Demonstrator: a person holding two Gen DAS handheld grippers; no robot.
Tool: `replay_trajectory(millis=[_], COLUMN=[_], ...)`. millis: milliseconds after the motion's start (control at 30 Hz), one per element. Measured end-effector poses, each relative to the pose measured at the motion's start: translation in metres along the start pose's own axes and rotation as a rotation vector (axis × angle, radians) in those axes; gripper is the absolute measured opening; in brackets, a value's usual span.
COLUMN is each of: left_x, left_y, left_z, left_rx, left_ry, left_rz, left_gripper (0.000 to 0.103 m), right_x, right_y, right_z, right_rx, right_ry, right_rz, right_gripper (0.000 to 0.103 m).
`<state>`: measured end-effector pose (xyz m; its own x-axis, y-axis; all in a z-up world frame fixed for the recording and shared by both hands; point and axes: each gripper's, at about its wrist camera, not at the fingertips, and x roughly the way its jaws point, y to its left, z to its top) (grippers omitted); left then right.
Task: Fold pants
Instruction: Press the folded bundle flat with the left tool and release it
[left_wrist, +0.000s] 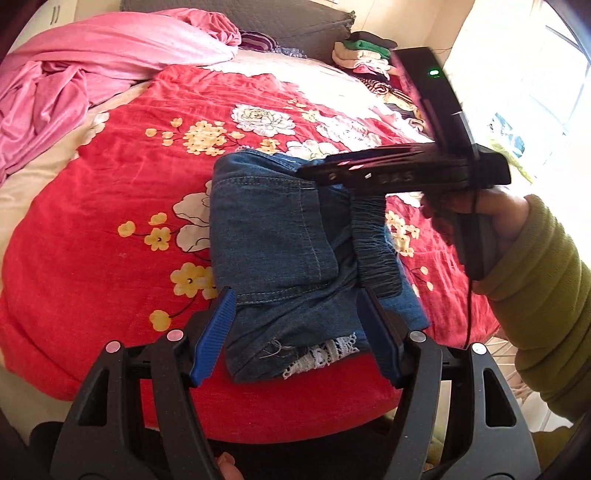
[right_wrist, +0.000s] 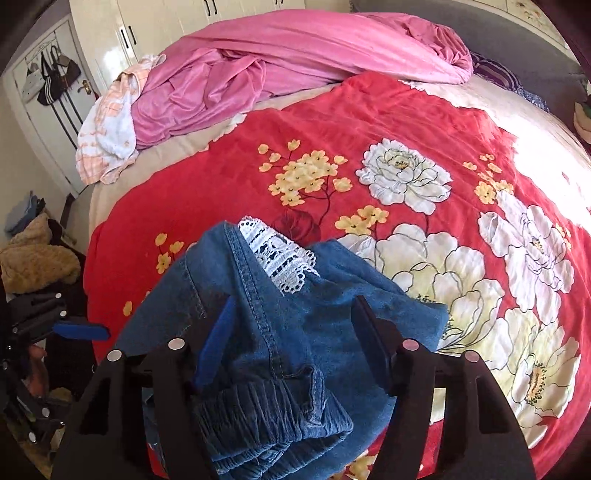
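Now pants (right_wrist: 280, 343) between right gripper (right_wrist: 295, 339) fingers.

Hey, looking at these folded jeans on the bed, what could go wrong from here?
1. The folded blue denim pants lie near the edge of the red floral blanket; a nudge might slide them off.
2. The white lace trim sticks out of the fold and could snag on a finger.
3. The open right gripper straddles the bunched elastic waistband; closing and lifting may undo the fold.
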<state>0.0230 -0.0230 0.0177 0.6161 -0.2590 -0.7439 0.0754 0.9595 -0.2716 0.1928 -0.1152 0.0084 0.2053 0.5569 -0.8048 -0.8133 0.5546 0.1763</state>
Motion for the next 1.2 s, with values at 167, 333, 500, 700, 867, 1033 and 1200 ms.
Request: replay_trajectory(millis=[167, 333, 500, 700, 867, 1033, 1200], left_x=[0.009, 0.025, 0.019, -0.006, 0.022, 0.044, 0.057], left_y=[-0.01, -0.019, -0.015, 0.006, 0.033, 0.047, 0.048], left_z=[-0.005, -0.014, -0.013, 0.006, 0.025, 0.029, 0.028], left_rx=[0.045, 0.099, 0.067, 0.02, -0.041, -0.093, -0.103], left_ry=[0.035, 0.102, 0.091, 0.006, 0.03, 0.06, 0.067], left_rz=[-0.061, -0.062, -0.089, -0.071, 0.012, -0.012, -0.021], left_gripper=[0.047, 0.045, 0.052, 0.064, 0.067, 0.069, 0.075], right_x=[0.013, 0.006, -0.006, -0.065, -0.069, -0.045, -0.029], right_y=[0.011, 0.02, 0.007, -0.016, -0.029, -0.022, -0.024], right_z=[-0.008, -0.009, -0.018, -0.056, -0.089, -0.099, -0.103], right_rx=[-0.018, -0.084, 0.022, 0.193, 0.339, 0.415, 0.47], right_ry=[0.029, -0.013, -0.056, -0.18, -0.157, -0.1, -0.094], right_rz=[0.045, -0.047, -0.03, -0.022, 0.081, 0.129, 0.153], right_gripper=[0.027, 0.023, 0.057, 0.086, 0.095, 0.098, 0.099])
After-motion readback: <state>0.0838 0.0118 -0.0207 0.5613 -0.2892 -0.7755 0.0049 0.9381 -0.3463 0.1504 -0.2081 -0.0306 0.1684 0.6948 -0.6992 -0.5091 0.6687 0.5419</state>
